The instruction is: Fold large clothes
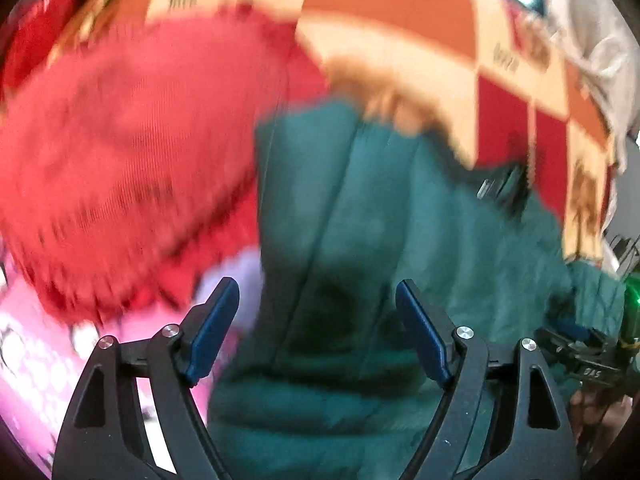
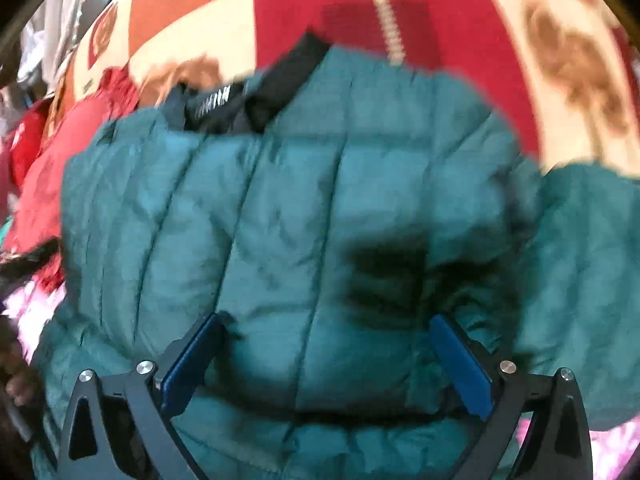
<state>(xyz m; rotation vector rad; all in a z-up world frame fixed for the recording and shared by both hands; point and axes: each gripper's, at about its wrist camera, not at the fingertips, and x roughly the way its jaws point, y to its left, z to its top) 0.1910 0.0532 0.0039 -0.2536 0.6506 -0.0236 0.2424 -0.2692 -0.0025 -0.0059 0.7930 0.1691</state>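
- Left gripper [image 1: 316, 304]: angled downward over the clothes. Jaws stand apart; blue pads bare, nothing pinched. The teal fabric lies below and beyond the gap, not pressed by either pad.
- Right gripper [image 2: 326, 334]: also tilted down, steeply, over the teal quilted puffer jacket [image 2: 280, 200]. Jaws spread very wide. The jacket's padding bulges up between the blue pads [image 2: 460, 360]; the left pad's tip sits against a fold, but there is no clamping on the cloth.
- In the left wrist view the other gripper's black frame shows at the lower right edge, over the jacket's right side, with part of a hand [image 1: 592, 408] beneath it. Picture blurred there; fine detail not readable.
- Jacket position: lies flat, quilt seams running away from both grippers. Black collar [image 2: 256, 100] with a label (text unreadable) at the far end. A teal lobe [image 2: 580, 280], sleeve or folded side, sticks out to the right in the right wrist view.
- Support: jacket rests on a patterned blanket [image 2: 304, 12] in red, orange and cream blocks, which fills the far side of both views.
- Red knitted garment [image 1: 132, 152] lies just beside the jacket on its left, touching or overlapping its edge; blur prevents saying which.
- Pink patterned cloth [image 1: 36, 364] at the near left corner, partly under the red knit.
- Pale cloth [image 1: 592, 40] at the far right edge, beyond the blanket.
- No containers seen.
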